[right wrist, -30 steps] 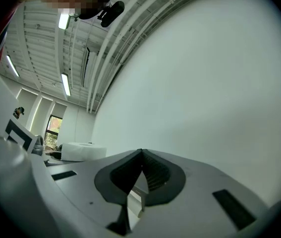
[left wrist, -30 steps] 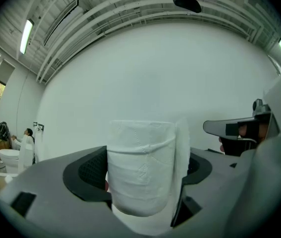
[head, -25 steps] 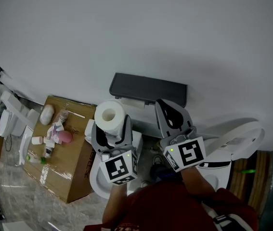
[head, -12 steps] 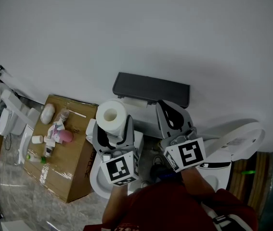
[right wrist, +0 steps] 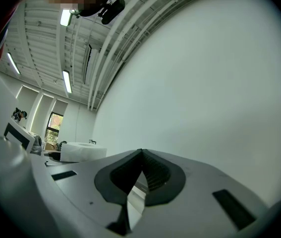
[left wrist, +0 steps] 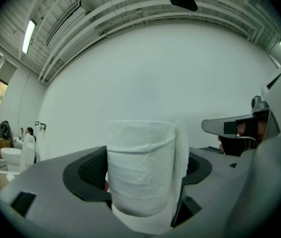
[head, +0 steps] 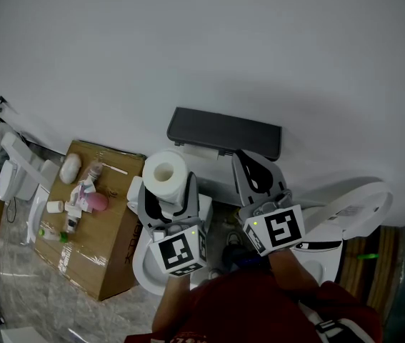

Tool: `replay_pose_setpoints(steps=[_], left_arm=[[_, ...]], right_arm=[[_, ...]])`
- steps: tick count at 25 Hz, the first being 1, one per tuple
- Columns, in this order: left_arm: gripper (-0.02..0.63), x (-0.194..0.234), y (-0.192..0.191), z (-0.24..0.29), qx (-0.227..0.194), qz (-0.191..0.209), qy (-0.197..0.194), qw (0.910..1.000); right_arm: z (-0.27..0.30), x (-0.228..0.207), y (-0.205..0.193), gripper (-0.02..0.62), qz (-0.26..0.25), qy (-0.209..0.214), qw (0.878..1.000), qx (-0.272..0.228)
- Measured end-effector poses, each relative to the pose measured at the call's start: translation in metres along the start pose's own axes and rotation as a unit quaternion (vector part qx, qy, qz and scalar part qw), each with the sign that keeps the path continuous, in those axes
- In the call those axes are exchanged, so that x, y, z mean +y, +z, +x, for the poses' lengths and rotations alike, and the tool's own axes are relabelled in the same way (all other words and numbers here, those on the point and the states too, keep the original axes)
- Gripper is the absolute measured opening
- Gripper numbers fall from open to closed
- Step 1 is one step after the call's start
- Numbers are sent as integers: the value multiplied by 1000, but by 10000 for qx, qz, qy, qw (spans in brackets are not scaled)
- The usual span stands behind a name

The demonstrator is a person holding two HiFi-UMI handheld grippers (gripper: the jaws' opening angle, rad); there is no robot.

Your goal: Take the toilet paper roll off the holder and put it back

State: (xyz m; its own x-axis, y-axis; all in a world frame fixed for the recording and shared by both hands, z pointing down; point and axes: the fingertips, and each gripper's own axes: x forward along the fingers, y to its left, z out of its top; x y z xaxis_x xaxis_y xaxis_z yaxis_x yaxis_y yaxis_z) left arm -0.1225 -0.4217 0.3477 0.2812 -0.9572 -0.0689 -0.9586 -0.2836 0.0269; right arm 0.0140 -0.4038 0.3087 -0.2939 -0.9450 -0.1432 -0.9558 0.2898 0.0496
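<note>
Leftward, a brown cardboard box (head: 109, 234) lies on the floor. Next, the left gripper (head: 166, 191) has its jaws clamped on the white toilet paper roll (head: 164, 171), held just beside the lower left corner of the dark grey rectangular holder (head: 223, 132). The right gripper (head: 253, 164), its jaws pressed together, sits below the holder's right end.

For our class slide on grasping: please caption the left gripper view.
Left gripper shut on an upright toilet paper roll, white wall behind.

White TP roll (head: 165, 171), upright, off dark holder (head: 223, 132)
</note>
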Motion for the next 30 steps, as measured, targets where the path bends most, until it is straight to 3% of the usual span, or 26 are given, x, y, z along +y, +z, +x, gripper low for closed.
replay_pose_setpoints(steps=[7,23,30], left_arm=[[431,-6,3,2,13,-23,-12,10000],[431,-27,81,54,-821,134,-273,9962],[431,-36,95,80,-1001,120,-418,9940]], right_arm=[[-4,-6,0,8,77,-44,10000,-35],[-8,-29,2,8,66,-249,9996,-113],[-8,-37,3,8,34,-329,9994,-141]])
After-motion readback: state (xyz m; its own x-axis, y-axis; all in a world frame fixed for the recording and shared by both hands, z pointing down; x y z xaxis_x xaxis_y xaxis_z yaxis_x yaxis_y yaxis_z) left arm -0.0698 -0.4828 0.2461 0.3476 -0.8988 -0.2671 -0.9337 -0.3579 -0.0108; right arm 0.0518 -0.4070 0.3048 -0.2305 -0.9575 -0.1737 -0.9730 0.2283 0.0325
